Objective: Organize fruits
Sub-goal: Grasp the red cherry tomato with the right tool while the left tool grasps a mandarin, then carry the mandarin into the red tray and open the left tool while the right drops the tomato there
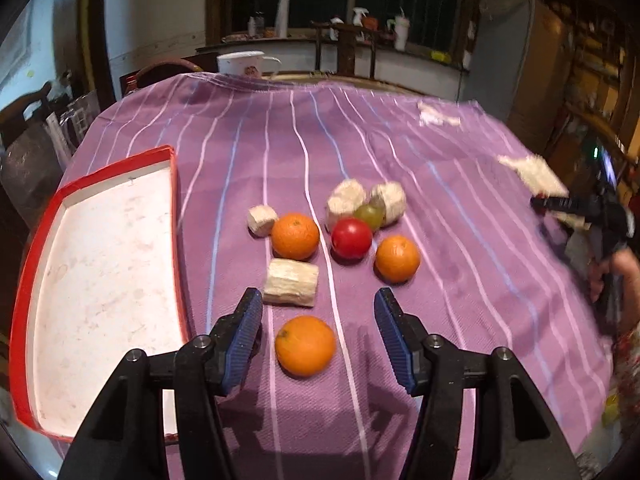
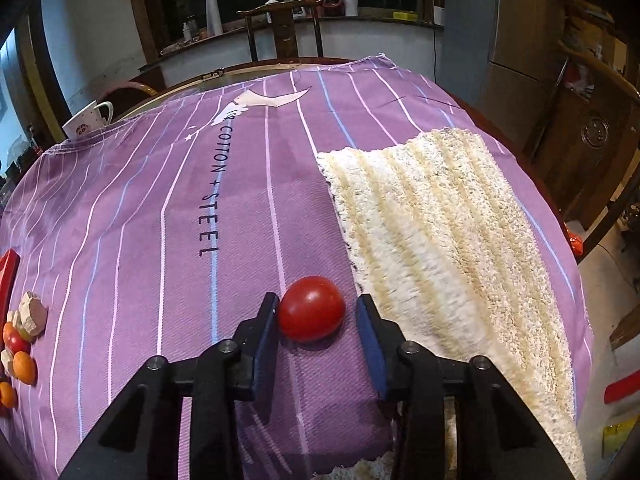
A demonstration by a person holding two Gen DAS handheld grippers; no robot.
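Tomato (image 2: 311, 308), red, round and glossy, resting on the purple striped cloth (image 2: 160, 220) just left of the cream shaggy towel (image 2: 440, 240), between the pads of the right gripper (image 2: 318, 320). Left pad touching or nearly touching its skin, right pad a little apart: jaws narrowed around it but not yet pressing from both sides. Probably light, smooth and a bit slippery, with thin skin that bruises or splits under a hard squeeze; best taken across its widest middle with gentle pressure, low enough not to pop upward.

Left gripper (image 1: 318, 332) half open and holding nothing, hovering over 1 orange (image 1: 305, 346) lying between its pads without contact. Beyond that orange: a pale cut chunk (image 1: 291, 282), 2 more oranges, a second red tomato (image 1: 351, 238), a green grape (image 1: 369, 215) and more pale chunks. Red-rimmed white tray (image 1: 173, 200) to the left of the orange, with nothing in it.
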